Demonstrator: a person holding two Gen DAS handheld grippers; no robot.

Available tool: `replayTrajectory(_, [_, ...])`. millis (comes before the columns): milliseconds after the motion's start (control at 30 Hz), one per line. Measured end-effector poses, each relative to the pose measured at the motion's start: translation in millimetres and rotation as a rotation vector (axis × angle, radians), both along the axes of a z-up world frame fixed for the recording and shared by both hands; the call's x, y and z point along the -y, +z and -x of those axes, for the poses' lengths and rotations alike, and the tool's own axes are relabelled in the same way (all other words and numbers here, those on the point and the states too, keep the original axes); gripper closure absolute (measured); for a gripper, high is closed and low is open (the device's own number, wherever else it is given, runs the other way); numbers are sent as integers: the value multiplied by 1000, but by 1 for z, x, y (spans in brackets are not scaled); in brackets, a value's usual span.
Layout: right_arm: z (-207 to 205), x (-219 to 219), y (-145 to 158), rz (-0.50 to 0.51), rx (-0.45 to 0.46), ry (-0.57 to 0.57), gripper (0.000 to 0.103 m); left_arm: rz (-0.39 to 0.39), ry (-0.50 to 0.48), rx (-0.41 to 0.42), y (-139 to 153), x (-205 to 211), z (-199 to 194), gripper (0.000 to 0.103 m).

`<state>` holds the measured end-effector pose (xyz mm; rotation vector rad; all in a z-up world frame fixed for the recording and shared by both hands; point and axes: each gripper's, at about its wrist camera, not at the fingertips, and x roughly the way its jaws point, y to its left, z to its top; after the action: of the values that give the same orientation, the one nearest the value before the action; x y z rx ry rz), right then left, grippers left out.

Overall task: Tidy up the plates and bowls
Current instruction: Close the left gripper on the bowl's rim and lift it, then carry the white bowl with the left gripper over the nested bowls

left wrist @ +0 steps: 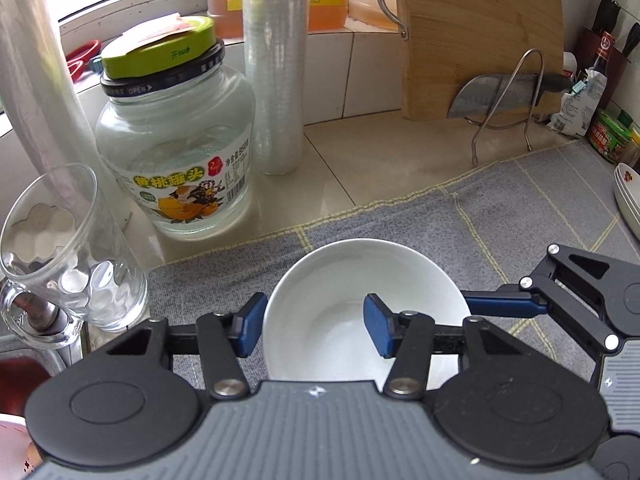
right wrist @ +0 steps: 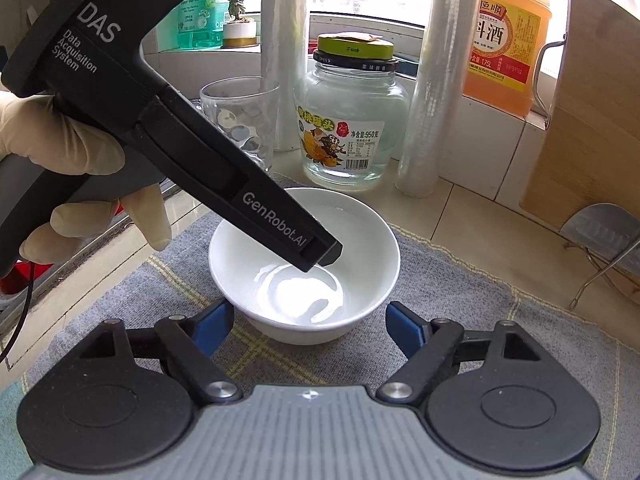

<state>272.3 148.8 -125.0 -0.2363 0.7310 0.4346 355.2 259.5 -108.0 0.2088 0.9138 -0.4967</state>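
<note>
A white bowl [left wrist: 352, 280] stands upright on the grey mat [left wrist: 500, 220]; it also shows in the right wrist view [right wrist: 304, 264]. My left gripper [left wrist: 316, 328] is open and straddles the bowl's near-left rim, one blue finger outside the wall and one inside. In the right wrist view the left gripper's black body reaches over the bowl from the upper left. My right gripper [right wrist: 306, 326] is open and empty, just in front of the bowl, its fingers either side of the bowl's base without touching. A stack of white plates [left wrist: 628, 196] sits at the right edge.
A glass mug [left wrist: 68, 252], a green-lidded jar [left wrist: 176, 140] and a roll of plastic wrap [left wrist: 276, 80] stand behind the mat on the counter. A wooden cutting board [left wrist: 480, 36] and cleaver [left wrist: 492, 92] lean in a wire rack at the back right.
</note>
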Motion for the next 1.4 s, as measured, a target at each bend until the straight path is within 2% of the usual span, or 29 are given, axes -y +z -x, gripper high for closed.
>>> replayTrajectory(667, [-2,-4,-1,2,11,16,16,-68,-98,23,1,8,-5,52])
replayTrajectory(1033, [-2,-3,-1,-4,4,13,16,-45,-113,5,1,6,-6,52])
replayTrajectory(1400, [10,0,10,19,4,31,17,-51,-129,17,14,12,12,52])
